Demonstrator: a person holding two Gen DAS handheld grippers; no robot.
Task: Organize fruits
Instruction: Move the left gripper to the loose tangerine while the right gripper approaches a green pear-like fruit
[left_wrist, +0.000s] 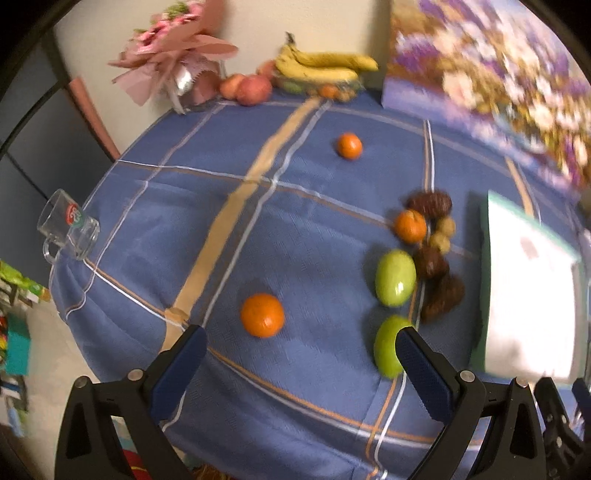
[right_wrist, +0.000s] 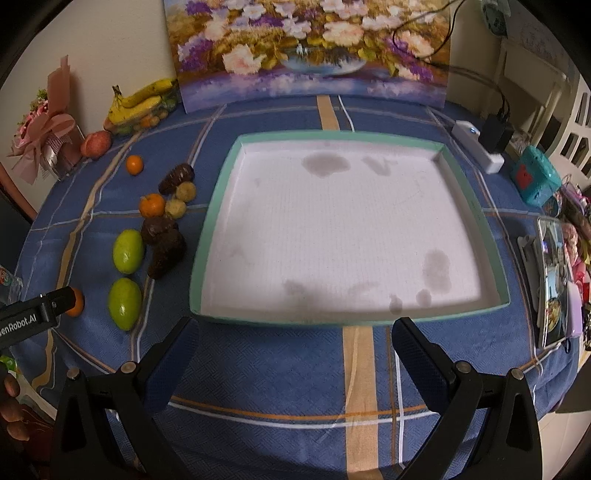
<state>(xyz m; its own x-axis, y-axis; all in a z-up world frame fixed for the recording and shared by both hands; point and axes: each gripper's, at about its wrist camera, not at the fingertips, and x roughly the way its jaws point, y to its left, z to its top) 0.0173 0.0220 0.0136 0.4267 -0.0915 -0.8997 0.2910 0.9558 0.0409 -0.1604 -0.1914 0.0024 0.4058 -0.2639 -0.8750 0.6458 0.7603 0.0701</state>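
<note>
Bare tray (right_wrist: 476, 229), fruit cluster (right_wrist: 162, 236) alongside

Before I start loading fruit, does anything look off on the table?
Yes: the teal-rimmed white tray has dark blotchy stains on its floor, and the clear glass mug lies tipped on its side at the table edge.

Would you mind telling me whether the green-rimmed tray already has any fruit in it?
Empty. The tray shows only its stained white floor in the right wrist view; the fruits, such as the green fruit, lie on the tablecloth beside it.

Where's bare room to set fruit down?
Inside the tray, nothing there but stains. Also the blue cloth between the tray's near rim and the right claw. Crowded: the strip left of the tray, green fruits against brown ones.
</note>
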